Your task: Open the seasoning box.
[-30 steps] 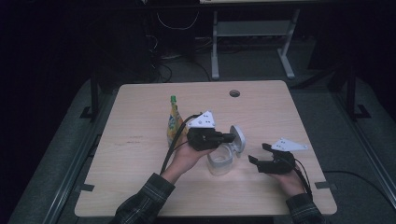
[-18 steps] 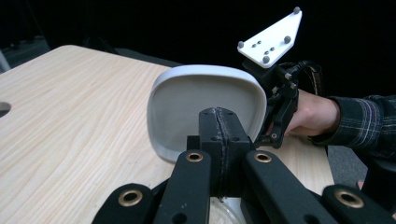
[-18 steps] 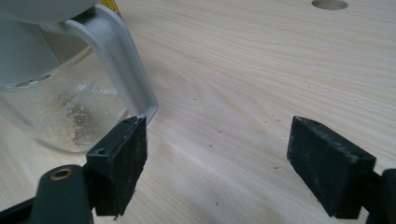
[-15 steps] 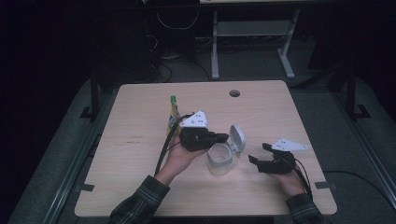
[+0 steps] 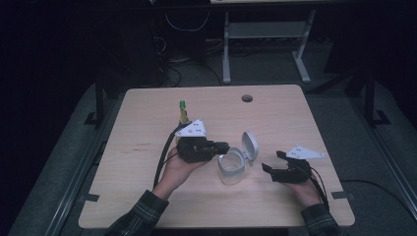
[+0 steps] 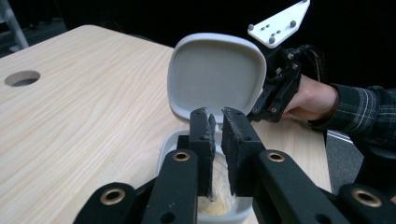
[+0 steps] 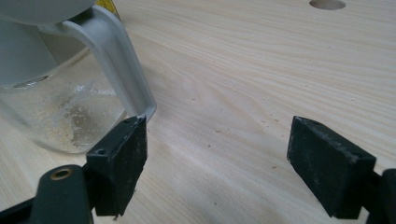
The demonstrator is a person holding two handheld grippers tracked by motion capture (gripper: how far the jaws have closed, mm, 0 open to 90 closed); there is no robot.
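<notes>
Left gripper (image 5: 223, 146) sits at the clear plastic container with the flipped-up grey lid (image 5: 232, 167), jaws nearly together, just starting to part, nothing gripped. Right gripper (image 5: 272, 163) waits spread wide on the pale wooden desk (image 5: 275, 118) beside it, probably ready to steady the container.

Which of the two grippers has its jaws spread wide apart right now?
The right gripper, resting on the table beside the clear container; its jaws stand wide with nothing between them. The left gripper, above the container, shows only a narrow slit.

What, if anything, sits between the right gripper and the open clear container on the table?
Nothing visible does. The right gripper rests on the table just right of the container, jaws wide apart, with bare wood between them. In the right gripper view the container's grey latch hangs just beyond one jaw tip.
</notes>
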